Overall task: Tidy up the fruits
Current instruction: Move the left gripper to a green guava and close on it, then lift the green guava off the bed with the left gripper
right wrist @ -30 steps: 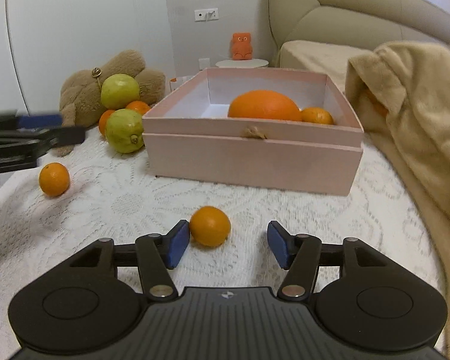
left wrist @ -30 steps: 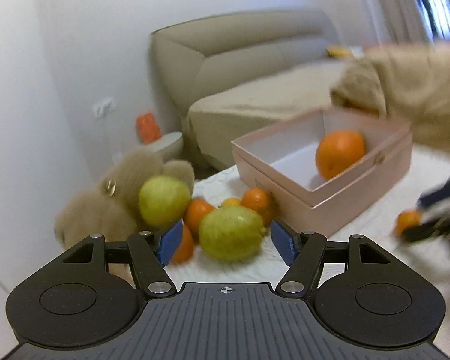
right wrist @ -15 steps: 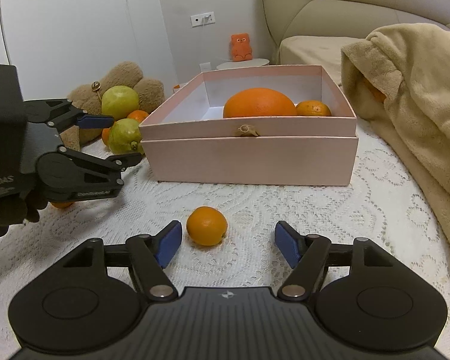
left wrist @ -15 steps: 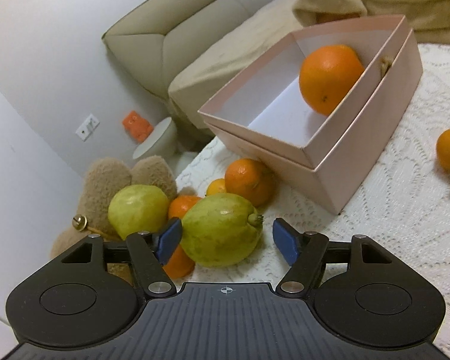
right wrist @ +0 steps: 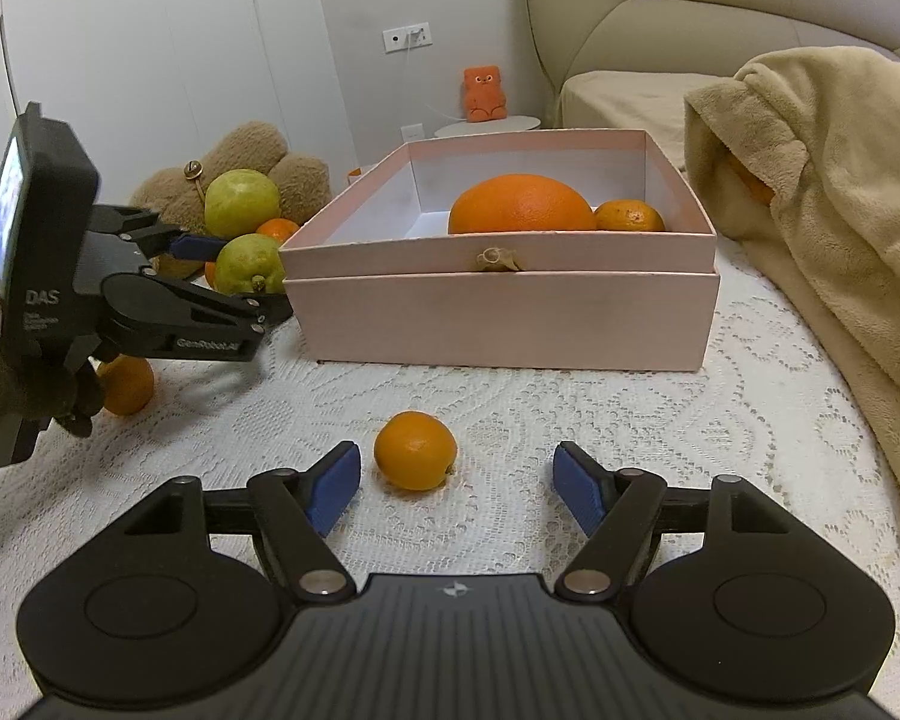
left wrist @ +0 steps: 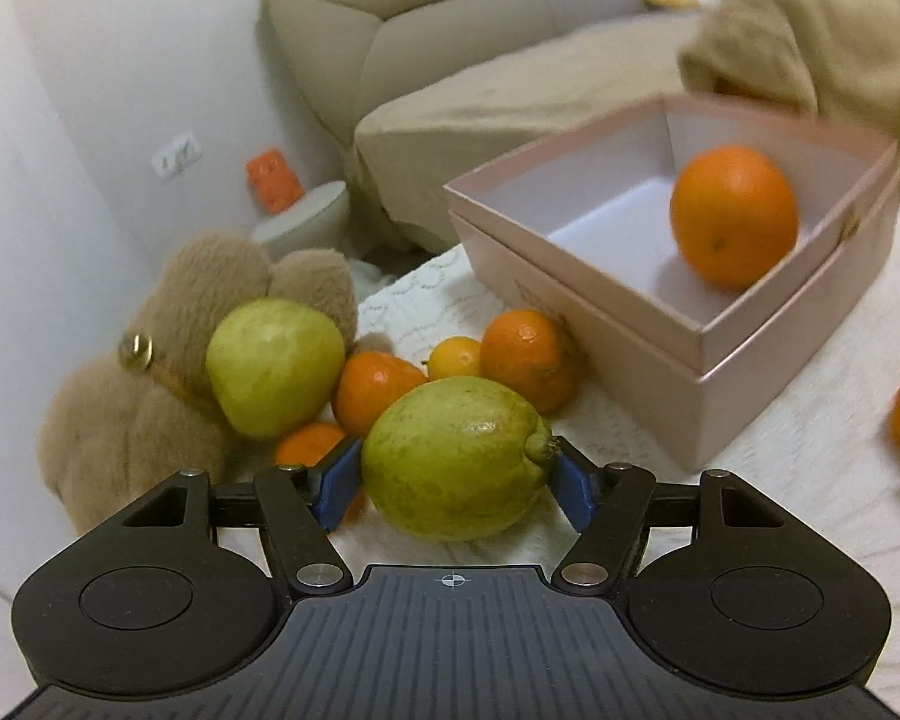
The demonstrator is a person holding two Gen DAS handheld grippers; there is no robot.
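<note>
In the left wrist view a green guava (left wrist: pixel 450 456) lies on the lace cloth between the blue pads of my left gripper (left wrist: pixel 457 465). Its jaws are closing, and both pads touch the fruit's sides. My right gripper (right wrist: pixel 456 474) hovers low over the cloth with its jaws opening. A small orange (right wrist: pixel 414 450) sits between them near the left pad, untouched. The pink box (right wrist: pixel 510 318) holds a big orange (right wrist: pixel 519 207) and a small one (right wrist: pixel 629 216). A second guava (left wrist: pixel 273 366) and several tangerines (left wrist: pixel 528 357) lie beside the box.
A brown plush bear (left wrist: pixel 150 372) sits behind the fruit pile at the table's left edge. A beige blanket (right wrist: pixel 822 192) is heaped to the right of the box. Another orange (right wrist: pixel 127 384) lies under the left gripper's body. A sofa (right wrist: pixel 720 18) stands behind.
My left gripper moved forward around the green guava, whose sides now meet both pads. The right gripper's jaws spread wider around the small orange while the hand stayed put.
</note>
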